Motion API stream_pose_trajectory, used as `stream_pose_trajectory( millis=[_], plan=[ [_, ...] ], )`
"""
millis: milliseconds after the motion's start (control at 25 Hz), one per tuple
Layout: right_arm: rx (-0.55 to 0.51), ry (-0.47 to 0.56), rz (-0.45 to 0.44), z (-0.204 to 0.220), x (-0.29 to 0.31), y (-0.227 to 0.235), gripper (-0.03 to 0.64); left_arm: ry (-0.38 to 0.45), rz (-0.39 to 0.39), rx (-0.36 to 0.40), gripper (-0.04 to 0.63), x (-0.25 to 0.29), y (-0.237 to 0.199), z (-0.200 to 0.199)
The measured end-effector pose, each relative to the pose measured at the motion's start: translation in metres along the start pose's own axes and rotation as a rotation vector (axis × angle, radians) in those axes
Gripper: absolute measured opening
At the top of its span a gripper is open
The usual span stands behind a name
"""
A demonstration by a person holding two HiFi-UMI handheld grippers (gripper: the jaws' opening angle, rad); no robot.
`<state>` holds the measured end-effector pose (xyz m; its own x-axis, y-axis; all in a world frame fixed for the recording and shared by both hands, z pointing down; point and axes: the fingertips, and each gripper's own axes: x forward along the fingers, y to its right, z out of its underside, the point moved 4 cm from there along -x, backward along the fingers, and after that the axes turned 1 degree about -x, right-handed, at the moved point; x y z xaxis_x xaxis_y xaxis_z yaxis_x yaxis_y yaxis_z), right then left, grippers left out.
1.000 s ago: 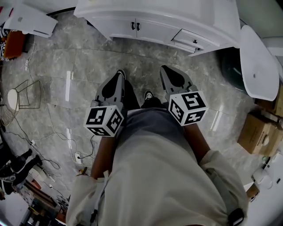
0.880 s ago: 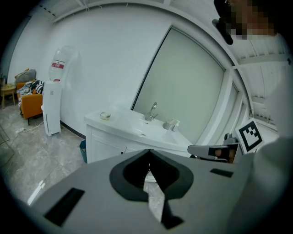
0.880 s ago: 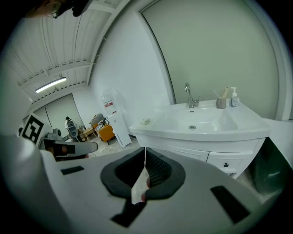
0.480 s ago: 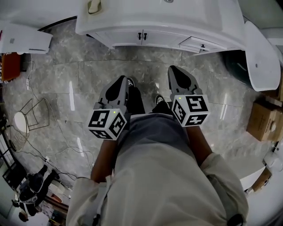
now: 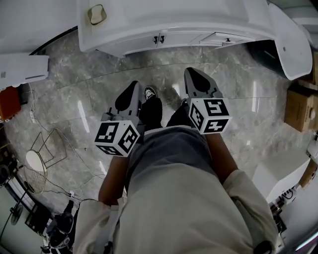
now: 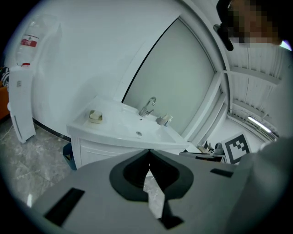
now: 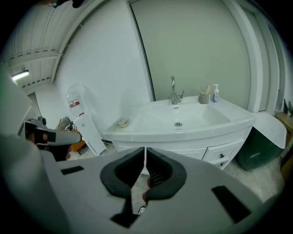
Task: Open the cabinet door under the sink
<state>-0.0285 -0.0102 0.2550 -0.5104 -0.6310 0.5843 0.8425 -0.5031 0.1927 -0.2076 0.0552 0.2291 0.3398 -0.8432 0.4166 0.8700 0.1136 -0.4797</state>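
Observation:
The white sink vanity (image 5: 174, 20) stands at the top of the head view. Its two cabinet doors (image 5: 160, 38) are closed, with small dark handles side by side. My left gripper (image 5: 133, 85) and right gripper (image 5: 191, 71) are held in front of the person's waist, pointing at the vanity but well short of it. Both are shut and hold nothing. The left gripper view shows the vanity (image 6: 120, 137) with its tap (image 6: 147, 107) beyond the closed left gripper (image 6: 149, 151). In the right gripper view the right gripper (image 7: 144, 149) hides most of the cabinet front (image 7: 120, 147).
Drawers (image 7: 222, 154) sit on the vanity's right side, with a dark green bin (image 7: 262, 153) beyond. A white panel (image 5: 22, 69), a wire stand (image 5: 42, 149) and cables lie at the left. A cardboard box (image 5: 300, 109) sits at the right. A soap dish (image 5: 97, 14) rests on the counter.
The vanity has shifted upward and larger in the head view as the person moved closer. Both grippers stay shut, held in the same pose.

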Motion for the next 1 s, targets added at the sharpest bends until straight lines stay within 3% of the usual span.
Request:
stream_pose_trajectory(
  millis=[360, 1000],
  plan=[
    [0.023, -0.021, 0.024, 0.007, 0.035, 0.0, 0.044, -0.057, 0.073, 0.033, 0.0, 0.024, -0.011, 0.002],
    [0.005, -0.119, -0.003, 0.041, 0.107, 0.03, 0.052, -0.079, -0.008, 0.011, 0.0, 0.058, -0.032, 0.033]
  ],
)
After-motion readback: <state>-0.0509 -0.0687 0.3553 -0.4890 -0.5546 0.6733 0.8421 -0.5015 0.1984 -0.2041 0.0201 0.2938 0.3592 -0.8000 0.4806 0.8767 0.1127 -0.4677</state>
